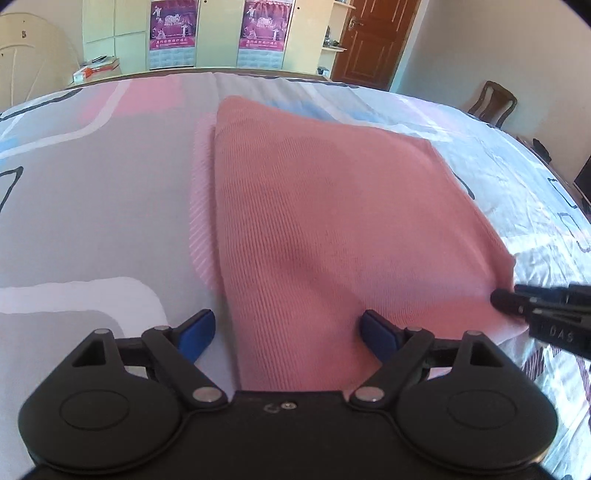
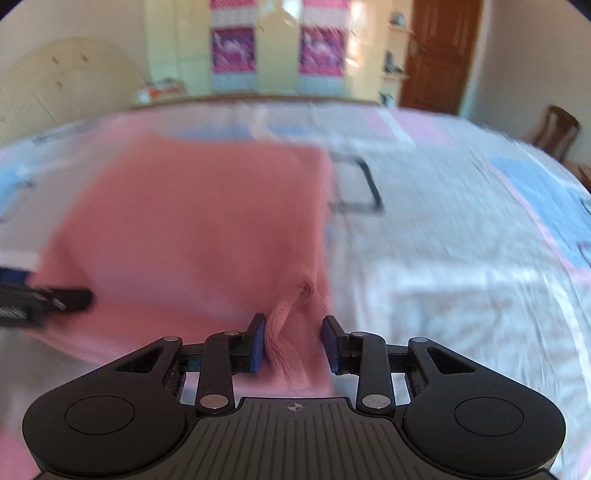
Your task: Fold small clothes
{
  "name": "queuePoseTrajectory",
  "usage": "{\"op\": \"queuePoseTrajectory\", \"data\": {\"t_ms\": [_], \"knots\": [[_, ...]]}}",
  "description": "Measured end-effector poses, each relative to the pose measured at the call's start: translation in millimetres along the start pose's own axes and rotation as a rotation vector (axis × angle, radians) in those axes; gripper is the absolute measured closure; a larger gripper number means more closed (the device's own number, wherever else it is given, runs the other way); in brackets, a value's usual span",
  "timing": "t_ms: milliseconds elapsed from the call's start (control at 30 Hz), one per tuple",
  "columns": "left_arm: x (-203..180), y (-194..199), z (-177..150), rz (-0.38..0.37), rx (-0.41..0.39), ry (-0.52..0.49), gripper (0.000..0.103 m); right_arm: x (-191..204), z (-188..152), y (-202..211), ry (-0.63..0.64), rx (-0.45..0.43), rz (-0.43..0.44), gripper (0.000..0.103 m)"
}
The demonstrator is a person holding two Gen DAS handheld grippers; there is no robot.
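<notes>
A pink knit garment point(image 1: 332, 221) lies folded on the patterned bedsheet point(image 1: 92, 221). My left gripper point(image 1: 288, 332) is open wide over the garment's near left edge. Its right pad point(image 1: 380, 332) lies against the knit and its left pad point(image 1: 195, 332) is over bare sheet. My right gripper point(image 2: 295, 341) is shut on a bunched ridge at the garment's point(image 2: 184, 221) near right corner, which puckers just ahead of the pads. The left wrist view shows the right gripper point(image 1: 511, 306) at that lifted corner. The right wrist view shows the left gripper point(image 2: 55, 299) at the far left.
The sheet point(image 2: 461, 240) stretches on to the right of the garment. Beyond the bed's far edge stand a pale wardrobe with two purple posters point(image 1: 171, 26), a brown door point(image 1: 373, 40) and a wooden chair point(image 1: 493, 101). A dark screen point(image 1: 583, 181) is at the right edge.
</notes>
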State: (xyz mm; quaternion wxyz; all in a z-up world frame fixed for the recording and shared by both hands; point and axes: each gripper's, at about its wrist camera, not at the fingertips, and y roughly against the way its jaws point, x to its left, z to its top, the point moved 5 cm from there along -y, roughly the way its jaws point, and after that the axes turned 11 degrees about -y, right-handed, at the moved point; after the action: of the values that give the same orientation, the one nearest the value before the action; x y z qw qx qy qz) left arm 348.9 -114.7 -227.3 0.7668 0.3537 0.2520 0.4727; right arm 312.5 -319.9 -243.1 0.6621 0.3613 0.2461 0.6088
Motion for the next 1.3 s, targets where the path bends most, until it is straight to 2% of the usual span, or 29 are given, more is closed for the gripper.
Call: {"op": "queuePoseTrajectory", "data": {"t_ms": [133, 300, 333, 400, 467, 633, 733, 900, 1067, 1100, 1133, 1167, 1200, 1300], "knots": [[6, 10, 8, -0.065, -0.006, 0.025, 0.018, 0, 6, 9, -0.073, -0.007, -0.008, 0.07], [22, 21, 27, -0.087, -0.056, 0.053, 0.008, 5, 17, 26, -0.175, -0.02, 0.026, 0.069], [27, 21, 32, -0.091, -0.062, 0.063, 0.008, 3, 20, 29, -0.196, -0.018, 0.034, 0.066], [35, 18, 42, -0.1, -0.069, 0.088, 0.008, 3, 31, 31, -0.249, -0.021, 0.062, 0.033], [42, 13, 50, -0.113, -0.067, 0.116, 0.008, 5, 41, 32, -0.283, -0.038, 0.094, 0.028], [54, -11, 59, -0.161, -0.017, 0.176, 0.009, 10, 65, 8, -0.298, -0.002, 0.132, 0.028], [54, -27, 60, -0.16, 0.006, 0.171, 0.01, 4, 75, -21, -0.327, 0.035, 0.16, 0.028], [52, -45, 60, -0.222, 0.02, 0.167, 0.009, -15, 85, -58, -0.379, 0.075, 0.21, 0.028], [49, -56, 64, -0.283, 0.02, 0.164, 0.012, -28, 86, -75, -0.381, 0.103, 0.347, 0.028], [47, -58, 65, -0.297, 0.019, 0.16, 0.015, -29, 87, -75, -0.4, 0.114, 0.38, 0.032], [47, -59, 66, -0.303, 0.021, 0.16, 0.016, -32, 87, -77, -0.43, 0.137, 0.428, 0.041], [47, -59, 67, -0.309, 0.023, 0.169, 0.021, -34, 86, -79, -0.456, 0.17, 0.459, 0.056], [47, -59, 68, -0.317, 0.023, 0.181, 0.026, -37, 85, -81, -0.47, 0.186, 0.466, 0.061], [50, -62, 70, -0.334, 0.03, 0.219, 0.029, -47, 84, -85, -0.494, 0.19, 0.497, 0.067]]}}
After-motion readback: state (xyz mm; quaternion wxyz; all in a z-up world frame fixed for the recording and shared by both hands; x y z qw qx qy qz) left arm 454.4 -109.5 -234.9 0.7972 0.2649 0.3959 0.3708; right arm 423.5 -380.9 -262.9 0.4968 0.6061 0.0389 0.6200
